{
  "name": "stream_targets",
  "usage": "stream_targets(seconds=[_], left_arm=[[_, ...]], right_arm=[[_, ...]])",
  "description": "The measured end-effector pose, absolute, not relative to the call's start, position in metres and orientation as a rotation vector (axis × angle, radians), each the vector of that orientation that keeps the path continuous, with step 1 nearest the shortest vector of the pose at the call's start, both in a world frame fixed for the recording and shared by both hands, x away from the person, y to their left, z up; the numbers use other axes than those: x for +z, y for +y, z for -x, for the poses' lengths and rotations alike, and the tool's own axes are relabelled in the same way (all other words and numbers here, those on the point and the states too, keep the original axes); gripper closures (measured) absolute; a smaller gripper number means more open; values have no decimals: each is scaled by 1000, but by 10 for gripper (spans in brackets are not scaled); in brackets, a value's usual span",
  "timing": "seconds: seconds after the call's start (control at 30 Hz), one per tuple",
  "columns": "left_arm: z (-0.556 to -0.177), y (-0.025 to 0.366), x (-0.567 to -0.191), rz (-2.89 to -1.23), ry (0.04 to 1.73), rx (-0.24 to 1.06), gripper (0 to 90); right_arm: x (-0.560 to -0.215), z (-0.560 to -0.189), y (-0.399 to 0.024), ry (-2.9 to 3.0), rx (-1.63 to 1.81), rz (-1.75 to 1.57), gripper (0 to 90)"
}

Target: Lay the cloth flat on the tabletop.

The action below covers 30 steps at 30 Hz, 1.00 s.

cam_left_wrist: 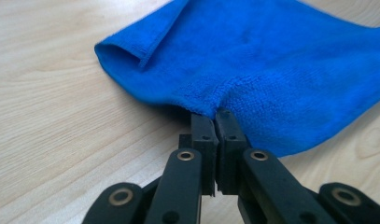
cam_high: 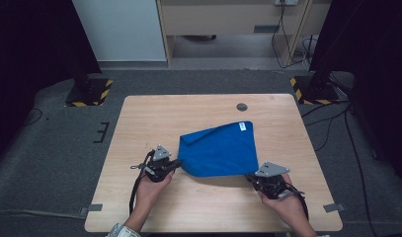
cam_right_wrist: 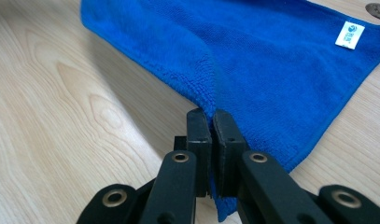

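Holding the blue cloth (cam_high: 219,150) at two points along its near edge, I have both grippers clamped down on fabric. From the left gripper view the left gripper (cam_left_wrist: 214,116) has its jaws pressed together with a small pinch of terry between the pads, and the right gripper (cam_right_wrist: 211,114) in its own view does the same on the cloth's near right corner — a bit of hem hangs out below the pads there.

In the high view the cloth lies right of centre on the wooden table (cam_high: 139,128), with the left gripper (cam_high: 178,163) at its near left and the right gripper (cam_high: 250,177) at its near right. I judge the two grips are spread this way so the near edge can be carried as one straight line, most likely to fold the cloth over or to pull it flat; a single grip would let it bunch.

The cloth is not square to the table. It reads as a rough triangle (already doubled over, I think, given the rolled fold (cam_left_wrist: 127,49) at its left end), with its long axis along the near edge between the grippers, slanting nearer to me toward the right. Its far corner, the one with the small white label (cam_high: 243,126), points away from me, toward the round grommet (cam_high: 242,106) in the tabletop.
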<state>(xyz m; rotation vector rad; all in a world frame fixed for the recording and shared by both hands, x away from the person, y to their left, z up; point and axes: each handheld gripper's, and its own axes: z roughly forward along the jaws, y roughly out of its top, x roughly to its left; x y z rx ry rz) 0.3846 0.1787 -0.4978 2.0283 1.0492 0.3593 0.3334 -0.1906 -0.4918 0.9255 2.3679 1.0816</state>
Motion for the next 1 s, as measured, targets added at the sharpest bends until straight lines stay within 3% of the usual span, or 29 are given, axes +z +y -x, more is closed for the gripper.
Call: stream_targets(seconds=[0.43,0.6,0.73,1.0], left_arm=[[-418,169,-521,-2102,1062,383,839],[-422,169,-523,-2103,1056,395,787],[-420,171,-520,-2078,1049,410,674],[-404,178,-514,-2062,1018,372,638]], right_arm=[[-513,-366,-189,2393,972,-1004,867],[-516,-370,-191,2390,955,-1030,866],[-520,-374,-191,2402,946,-1045,865],[-522,-378,-192,2398,940,-1059,864]])
